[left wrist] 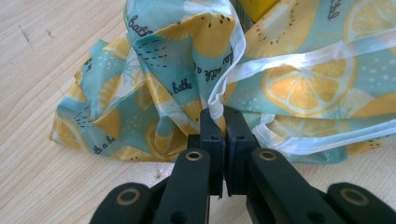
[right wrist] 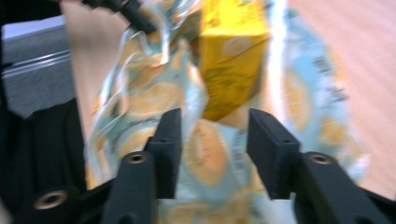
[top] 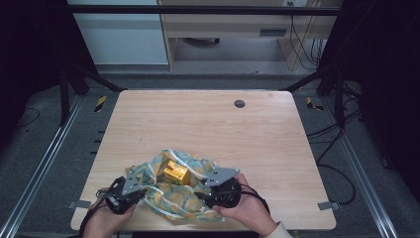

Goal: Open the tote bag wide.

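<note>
Both grippers are rocking chunky black jaws with brass-ringed screw holes. The left gripper (top: 130, 191) and right gripper (top: 210, 191) are each wearing a grey three-cornered plate, black cables are trailing back, and a pale cuff (top: 280, 231) is peeking in.

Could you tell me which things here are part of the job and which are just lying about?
In the job:
- bag, lemon print, with its white trim pinched by the left gripper
- yellow carton lying on the bag
- right gripper, jaws apart over the bag

Lying about:
- grommet in the table
- cables on the floor
</note>
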The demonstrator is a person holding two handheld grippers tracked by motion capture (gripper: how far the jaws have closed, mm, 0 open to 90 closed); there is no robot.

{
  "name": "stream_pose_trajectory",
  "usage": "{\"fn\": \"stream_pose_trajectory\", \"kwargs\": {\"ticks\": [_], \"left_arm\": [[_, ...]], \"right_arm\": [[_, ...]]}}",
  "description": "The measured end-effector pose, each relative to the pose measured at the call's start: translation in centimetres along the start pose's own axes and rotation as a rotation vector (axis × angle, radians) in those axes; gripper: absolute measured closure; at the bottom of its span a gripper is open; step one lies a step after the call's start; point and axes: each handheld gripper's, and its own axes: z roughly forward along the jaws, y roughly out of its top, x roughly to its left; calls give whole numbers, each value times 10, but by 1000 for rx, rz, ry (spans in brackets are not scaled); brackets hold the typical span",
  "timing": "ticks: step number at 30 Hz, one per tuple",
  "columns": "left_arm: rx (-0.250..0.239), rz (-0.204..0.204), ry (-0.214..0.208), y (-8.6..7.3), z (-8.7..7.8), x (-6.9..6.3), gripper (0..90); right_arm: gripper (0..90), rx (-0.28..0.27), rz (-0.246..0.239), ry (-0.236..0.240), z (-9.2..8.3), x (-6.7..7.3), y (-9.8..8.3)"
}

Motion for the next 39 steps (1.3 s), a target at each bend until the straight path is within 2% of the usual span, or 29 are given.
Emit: {"fn": "stream_pose_trajectory", "kwargs": {"ticks": [4, 6, 10, 13, 15, 18, 20, 21, 25, 28, 30, 35, 39], "left_arm": [[1, 3, 3, 0, 0, -1, 885], [0, 5, 4, 0, 0, -1, 885], [-2, 3, 3, 1, 0, -1, 884], [-5, 2, 2, 0, -1, -1, 883], [-6, 3, 1, 0, -1, -1, 884], [-6, 7, -2, 1, 0, -1, 884], [-6, 10, 1, 0, 0, -1, 884], [-5, 11, 4, 0, 0, -1, 884], [7, 15, 14, 0, 2, -1, 890], [42, 26, 23, 0, 4, 1, 900], [52, 14, 24, -1, 5, 2, 900], [82, 21, 33, -2, 7, 3, 900], [95, 26, 34, -3, 8, 3, 900]], "right_arm": [[427, 2, 34, -56, -2, -16, 5], [398, 8, 45, -69, 1, -23, 8], [348, 49, 58, -77, 19, -38, 12], [348, 71, 77, -72, 34, -46, 14], [407, 85, 86, -67, 43, -53, 15], [714, 98, 104, -41, 52, -63, 16], [866, 101, 109, -44, 56, -70, 16], [898, 99, 127, -51, 58, -74, 17], [900, 96, 174, -91, 66, -90, 20], [900, 119, 199, -126, 74, -104, 20], [900, 137, 212, -153, 80, -112, 19], [900, 170, 268, -207, 89, -131, 12], [900, 181, 259, -226, 89, -136, 9]]}}
